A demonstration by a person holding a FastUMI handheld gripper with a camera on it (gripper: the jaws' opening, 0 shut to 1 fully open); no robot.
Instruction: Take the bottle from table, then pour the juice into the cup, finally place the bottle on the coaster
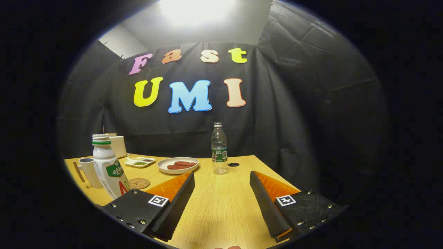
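My gripper is open above the wooden table, nothing between its black fingers. A clear plastic bottle with a green label stands upright, uncapped, just ahead of the fingertips. Left of the left finger, close by, stands a white bottle with a green neck ring and an open top. A white cup with its handle to the left sits just behind that bottle. A round cork coaster lies between the white bottle and the left finger.
A white plate with red food pieces sits beyond the left finger. Behind it lie a small divided tray and a white box at the back left. A dark round hole is in the table beside the clear bottle.
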